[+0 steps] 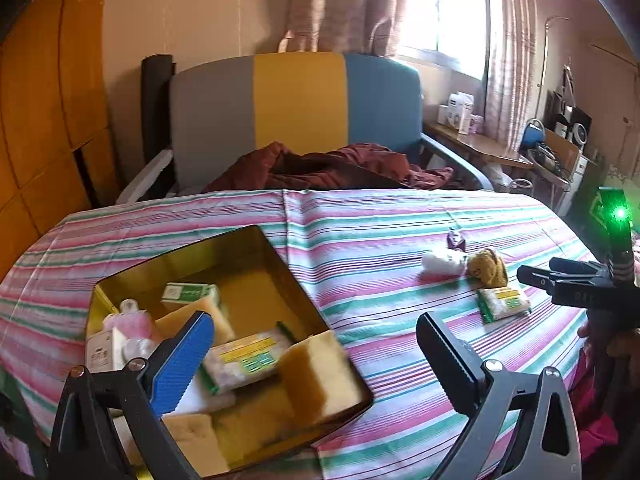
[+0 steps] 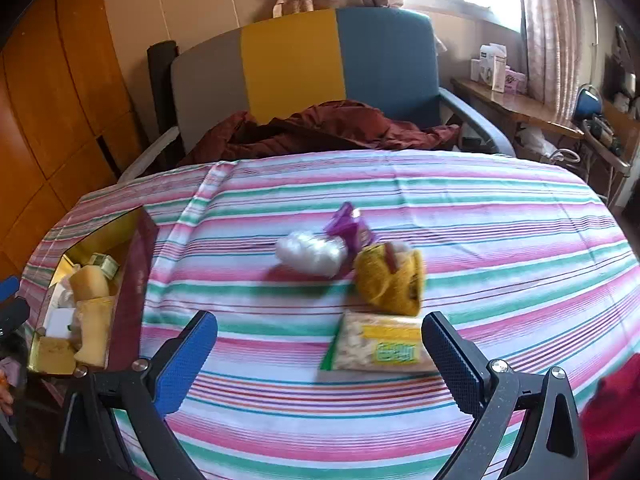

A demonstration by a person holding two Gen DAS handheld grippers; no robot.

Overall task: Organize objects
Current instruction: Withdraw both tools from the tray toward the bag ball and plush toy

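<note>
The right gripper (image 2: pixel 320 354) has its 2 fingers (image 2: pixel 186 360) spread wide with nothing between them, and it points at the yellow-labelled snack packet (image 2: pixel 380 350) lying flat on the striped tablecloth (image 2: pixel 500 248) just ahead, its right end close by the right-side finger; that wide spread looks meant to straddle the packet, which is probably the next thing to be put away. Just beyond the packet sits a yellow knitted toy (image 2: pixel 390 280), touching or nearly touching it, with a white fluffy bundle (image 2: pixel 312 254) and a purple wrapper (image 2: pixel 348 226) beside that, so these 4 loose things form 1 cluster near the middle of the table. The left gripper (image 1: pixel 316 356) is also wide open and empty, hovering over the near corner of the gold-lined box (image 1: pixel 256 240) at the left side of the table. The box already holds sponges (image 1: pixel 320 372), another snack packet (image 1: pixel 244 360), a green-and-white carton (image 1: pixel 190 294) and a pink item (image 1: pixel 132 322), which suggests it is the collecting place. From the left camera, the remaining packet (image 1: pixel 504 304) lies well apart from the box.
</note>
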